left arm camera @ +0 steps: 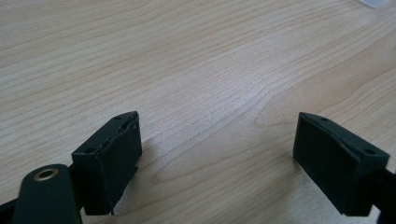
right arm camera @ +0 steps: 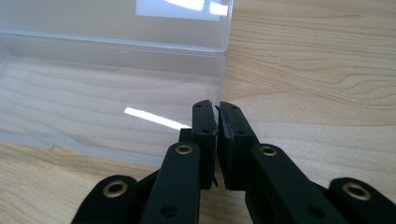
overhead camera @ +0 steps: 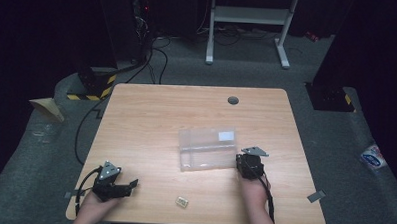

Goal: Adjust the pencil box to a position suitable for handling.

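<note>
Nearest, at the worktop's [overhead camera: 151, 110] front edge: left gripper [overhead camera: 129, 185] held low at the left, jaws wide apart over bare wood, gripping nothing. Just right of it, a small yellowish block [overhead camera: 182, 202] lying loose on the wood, well apart from both grippers; too small to identify. Further right, right gripper [overhead camera: 244, 161] with jaws pressed together right at the near right corner of a clear plastic box [overhead camera: 207, 148]; whether the thin wall is pinched between them cannot be told. Beyond, the box itself: mid-worktop, lying open flat, shallow tray nearest and hinged lid folded back behind, see-through, glossy, empty, a white label [overhead camera: 226, 136] on the lid. Judged progress: early, box opened and steadied, block not yet picked up or placed inside, lid not yet closed. Farthest, a grey round grommet [overhead camera: 233, 99] near the far edge.
</note>
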`<action>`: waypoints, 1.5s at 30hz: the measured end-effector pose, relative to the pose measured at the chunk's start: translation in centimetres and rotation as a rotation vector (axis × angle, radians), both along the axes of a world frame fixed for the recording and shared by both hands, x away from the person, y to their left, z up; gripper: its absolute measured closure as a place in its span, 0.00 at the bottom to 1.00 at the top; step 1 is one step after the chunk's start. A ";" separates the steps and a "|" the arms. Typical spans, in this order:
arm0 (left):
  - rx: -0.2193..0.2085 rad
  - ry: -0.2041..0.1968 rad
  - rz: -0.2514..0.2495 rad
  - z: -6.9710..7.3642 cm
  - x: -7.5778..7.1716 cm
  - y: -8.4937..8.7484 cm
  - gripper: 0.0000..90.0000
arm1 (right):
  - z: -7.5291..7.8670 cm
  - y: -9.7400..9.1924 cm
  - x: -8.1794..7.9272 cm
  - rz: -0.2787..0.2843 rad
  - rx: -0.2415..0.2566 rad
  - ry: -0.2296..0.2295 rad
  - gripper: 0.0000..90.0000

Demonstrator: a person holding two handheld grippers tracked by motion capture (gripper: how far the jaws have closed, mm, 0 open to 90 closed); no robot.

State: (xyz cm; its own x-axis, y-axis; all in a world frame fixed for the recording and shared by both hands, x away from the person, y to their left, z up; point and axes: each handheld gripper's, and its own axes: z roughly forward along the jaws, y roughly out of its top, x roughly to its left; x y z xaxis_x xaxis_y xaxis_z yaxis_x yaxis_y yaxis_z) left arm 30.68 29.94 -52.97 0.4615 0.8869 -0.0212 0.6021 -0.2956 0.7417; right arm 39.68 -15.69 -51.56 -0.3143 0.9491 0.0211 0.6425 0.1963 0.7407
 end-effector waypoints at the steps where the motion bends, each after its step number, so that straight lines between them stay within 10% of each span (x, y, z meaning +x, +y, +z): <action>1: -0.001 0.001 0.000 0.0 0.0 0.0 0.18 | 0.0 0.1 -0.1 0.001 0.003 0.004 0.94; 45: 0.007 -0.001 0.000 0.0 -0.1 0.0 0.18 | -0.3 1.8 -1.0 0.013 0.018 -0.007 0.81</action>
State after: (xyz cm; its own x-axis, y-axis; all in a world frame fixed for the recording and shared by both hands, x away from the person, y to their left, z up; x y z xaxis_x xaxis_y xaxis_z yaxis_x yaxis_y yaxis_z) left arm 30.62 29.89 -52.97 0.4617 0.8869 -0.0147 0.6010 -0.3006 0.7406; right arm 38.68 -13.85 -51.86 -0.3270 0.9443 0.0360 0.6345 0.1912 0.7489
